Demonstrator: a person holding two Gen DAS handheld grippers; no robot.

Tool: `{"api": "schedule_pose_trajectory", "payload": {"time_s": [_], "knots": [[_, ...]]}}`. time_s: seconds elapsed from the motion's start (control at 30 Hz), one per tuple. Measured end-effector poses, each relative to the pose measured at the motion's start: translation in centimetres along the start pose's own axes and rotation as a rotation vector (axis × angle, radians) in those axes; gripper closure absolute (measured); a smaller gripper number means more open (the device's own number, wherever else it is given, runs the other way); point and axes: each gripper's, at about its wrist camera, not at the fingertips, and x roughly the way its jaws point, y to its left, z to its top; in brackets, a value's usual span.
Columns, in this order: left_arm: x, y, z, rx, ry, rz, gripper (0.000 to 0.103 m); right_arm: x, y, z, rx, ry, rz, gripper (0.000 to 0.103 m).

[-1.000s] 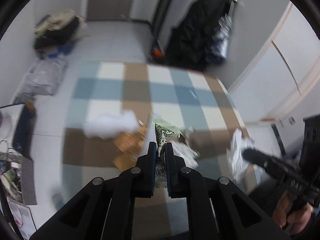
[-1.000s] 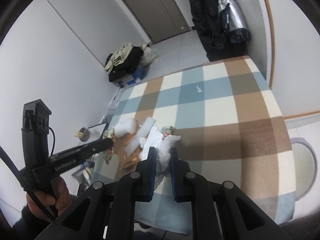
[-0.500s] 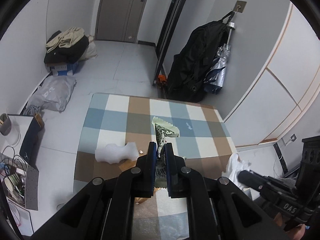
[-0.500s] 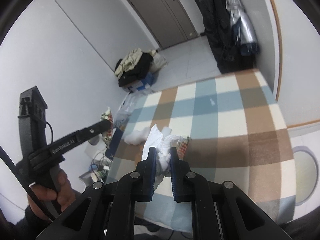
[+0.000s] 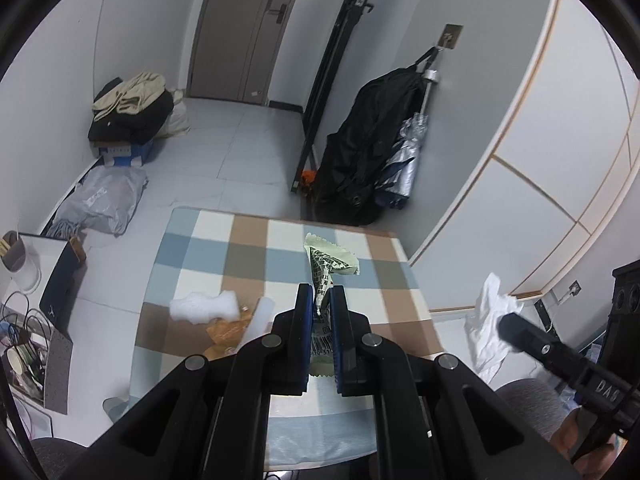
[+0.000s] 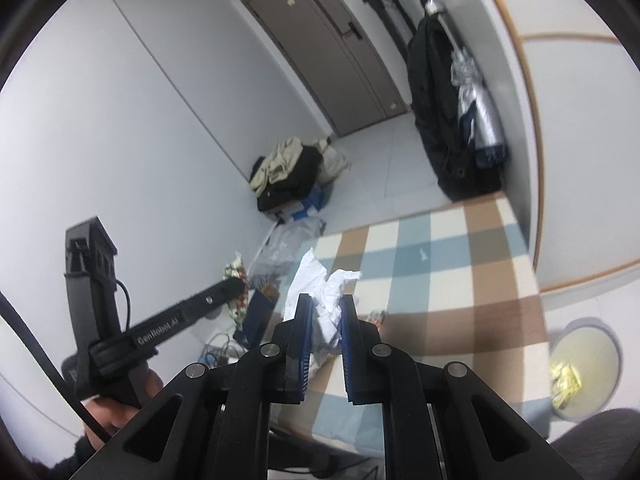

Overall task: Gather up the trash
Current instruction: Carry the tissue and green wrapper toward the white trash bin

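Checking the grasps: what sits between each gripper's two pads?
Left gripper pinches a green snack wrapper, shown by the left wrist view; right gripper pinches crumpled white tissue, shown by the right.

Crumpled green wrapper [image 5: 325, 270] and white tissue [image 6: 322, 296], both pinched aloft

A lived-in home entryway: a grey front door [image 5: 244, 36], a black coat [image 5: 372, 148] hung beside it, clothes heaped [image 5: 132, 108] against the wall, and a checked-cloth table [image 5: 224, 256] facing the door.
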Motion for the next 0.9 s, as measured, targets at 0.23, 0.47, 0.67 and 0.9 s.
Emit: {"api": "schedule_pose_trajectory", "payload": {"time_s": [0.23, 0.47, 0.67, 0.9], "knots": [[-0.7, -3.6, 0.9, 0.033, -0.034, -0.047, 0.098, -4.5, -1.0, 2.0, -0.001, -0.066, 0.001, 0.090], [0.0, -7.9, 1.8, 0.086, -0.040, -0.116, 0.098, -8.8, -3.1, 3.6, 0.009, -0.140, -0.031, 0.090], [0.9, -12.2, 2.6, 0.127, -0.041, -0.179, 0.098, -12.4, -6.4, 4.3, 0.043, -0.178, -0.112, 0.091], [2.3, -17.1, 3.1, 0.172, -0.012, -0.288, 0.098, -16.4, -10.6, 4.7, 0.098, -0.200, -0.232, 0.091]]}}
